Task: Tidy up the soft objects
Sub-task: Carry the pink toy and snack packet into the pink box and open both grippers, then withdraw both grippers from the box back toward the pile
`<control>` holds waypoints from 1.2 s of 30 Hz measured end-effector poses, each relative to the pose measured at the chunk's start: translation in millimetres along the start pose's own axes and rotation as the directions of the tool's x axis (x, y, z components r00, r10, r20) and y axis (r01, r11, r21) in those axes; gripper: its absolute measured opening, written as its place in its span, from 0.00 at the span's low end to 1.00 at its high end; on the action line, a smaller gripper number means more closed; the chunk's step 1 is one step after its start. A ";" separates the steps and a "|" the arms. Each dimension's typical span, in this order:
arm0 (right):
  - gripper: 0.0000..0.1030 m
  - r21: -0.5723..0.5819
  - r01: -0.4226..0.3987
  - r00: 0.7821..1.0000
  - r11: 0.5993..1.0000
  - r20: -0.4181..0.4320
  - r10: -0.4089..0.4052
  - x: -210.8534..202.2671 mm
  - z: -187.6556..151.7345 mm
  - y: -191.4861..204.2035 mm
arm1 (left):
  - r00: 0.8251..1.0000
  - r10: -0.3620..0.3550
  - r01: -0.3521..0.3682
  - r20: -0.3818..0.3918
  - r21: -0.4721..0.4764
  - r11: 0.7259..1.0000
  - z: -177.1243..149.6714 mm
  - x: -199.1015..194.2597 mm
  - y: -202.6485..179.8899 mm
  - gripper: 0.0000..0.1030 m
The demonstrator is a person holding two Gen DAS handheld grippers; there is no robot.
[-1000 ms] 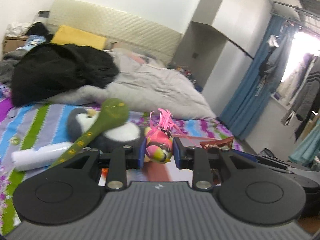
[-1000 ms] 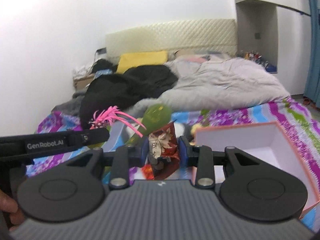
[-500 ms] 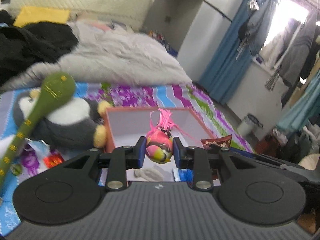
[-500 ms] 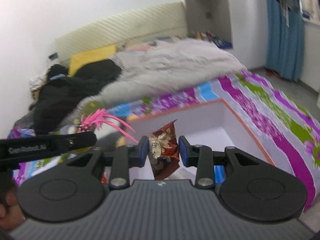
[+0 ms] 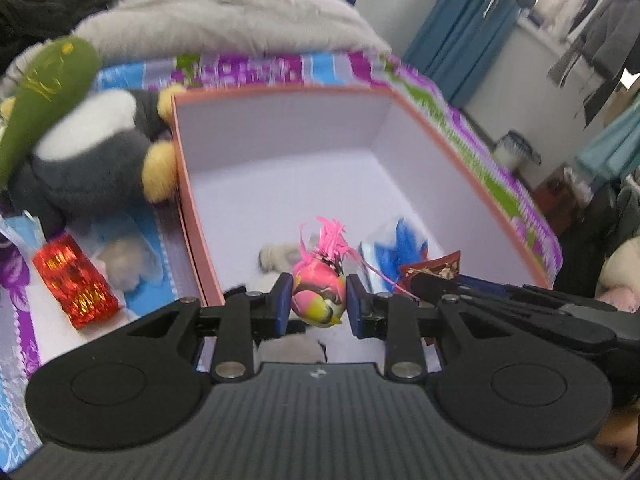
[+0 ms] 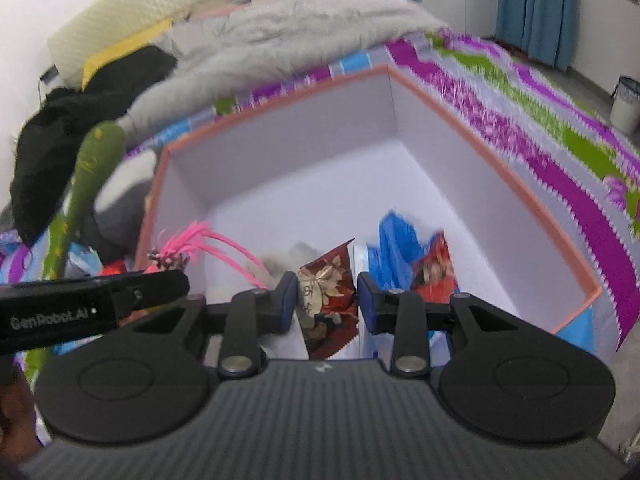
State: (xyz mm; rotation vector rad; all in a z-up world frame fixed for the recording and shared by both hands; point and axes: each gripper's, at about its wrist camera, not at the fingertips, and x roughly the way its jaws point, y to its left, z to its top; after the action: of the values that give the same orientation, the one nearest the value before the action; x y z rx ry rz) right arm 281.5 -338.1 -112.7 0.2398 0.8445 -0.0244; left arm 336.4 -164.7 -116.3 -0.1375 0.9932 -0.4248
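Observation:
My left gripper (image 5: 319,304) is shut on a pink and yellow bird toy (image 5: 319,295) with pink feathers, held over the near end of an open orange-rimmed box (image 5: 280,96) with a white inside. My right gripper (image 6: 327,302) is shut on a dark red snack packet (image 6: 328,300), also over the box (image 6: 492,160). In the box lie a blue bag (image 6: 394,250), a red packet (image 6: 434,272) and a grey fluffy thing (image 5: 278,256). The bird's feathers (image 6: 192,240) show in the right wrist view.
Left of the box lie a penguin plush (image 5: 80,164), a green stuffed club (image 5: 44,92) and a shiny red packet (image 5: 76,280) on the striped bedspread (image 6: 540,128). A grey duvet (image 5: 224,12) and black clothes (image 6: 80,120) lie behind. A bin (image 6: 626,100) stands on the floor.
Both grippers have swung from over the bed's toys to above the open box and tilted down toward it, each still holding its item.

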 end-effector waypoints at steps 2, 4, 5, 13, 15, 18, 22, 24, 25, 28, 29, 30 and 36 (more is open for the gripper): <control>0.36 0.005 -0.004 0.999 1.000 -0.038 0.004 10.8 -4.9 -2.8 | 1.000 0.006 -0.006 -0.023 0.002 1.000 -1.7 8.0 1.4 0.32; 0.36 0.018 0.000 0.998 1.000 -0.064 0.001 17.8 -9.0 -5.1 | 0.999 0.010 -0.010 -0.032 0.008 1.000 -3.0 10.8 2.2 0.32; 0.37 0.021 0.001 0.998 1.000 -0.071 0.000 20.2 -10.6 -5.7 | 0.999 0.011 -0.010 -0.034 0.012 1.000 -3.3 11.8 2.9 0.32; 0.45 0.019 -0.007 0.999 1.000 -0.044 0.008 8.4 -8.4 -2.0 | 1.000 0.004 -0.005 0.021 0.035 0.999 -3.0 -21.3 -3.5 0.52; 0.45 0.016 -0.010 1.000 1.000 -0.015 0.010 -3.1 -5.9 0.4 | 0.999 -0.003 0.001 0.050 0.038 0.999 -2.9 -38.2 -6.7 0.52; 0.45 0.013 -0.021 0.999 1.000 0.038 0.021 -25.6 -2.9 5.6 | 0.994 -0.007 0.002 0.105 0.049 0.999 -2.7 -67.2 -11.6 0.52; 0.45 0.019 -0.037 0.992 0.999 0.118 0.034 -60.2 0.3 12.9 | 0.984 -0.010 -0.002 0.177 0.068 0.998 -5.2 -110.6 -16.5 0.52; 0.45 0.016 -0.047 0.986 0.999 0.161 0.044 -79.1 0.2 18.1 | 0.978 -0.013 -0.003 0.210 0.077 0.997 -8.1 -132.2 -17.3 0.52; 0.45 0.014 -0.052 0.982 0.999 0.181 0.049 -88.2 0.2 21.2 | 0.973 -0.012 -0.007 0.229 0.082 0.997 -10.7 -144.8 -18.5 0.52; 0.45 -0.002 -0.064 0.968 0.998 0.241 0.063 -116.1 -2.8 31.9 | 0.961 -0.007 -0.022 0.278 0.101 0.995 -19.2 -177.1 -19.5 0.52; 0.45 -0.009 -0.068 0.963 0.998 0.260 0.068 -125.1 -4.1 36.2 | 0.955 -0.004 -0.029 0.296 0.108 0.994 -23.5 -188.4 -19.6 0.52; 0.45 -0.016 -0.072 0.958 0.997 0.279 0.073 -134.3 -5.9 40.9 | 0.950 -0.003 -0.034 0.312 0.114 0.993 -28.5 -199.7 -19.8 0.52; 0.45 -0.058 -0.102 0.930 0.993 0.348 0.116 -175.6 -23.4 66.8 | 0.925 0.009 -0.063 0.380 0.130 0.990 -64.2 -254.3 -12.7 0.52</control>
State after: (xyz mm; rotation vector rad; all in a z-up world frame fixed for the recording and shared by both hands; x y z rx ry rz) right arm 155.2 -280.9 16.2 0.2367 0.4735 0.0524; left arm 159.2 -67.5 51.4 -0.0700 0.5815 -0.4134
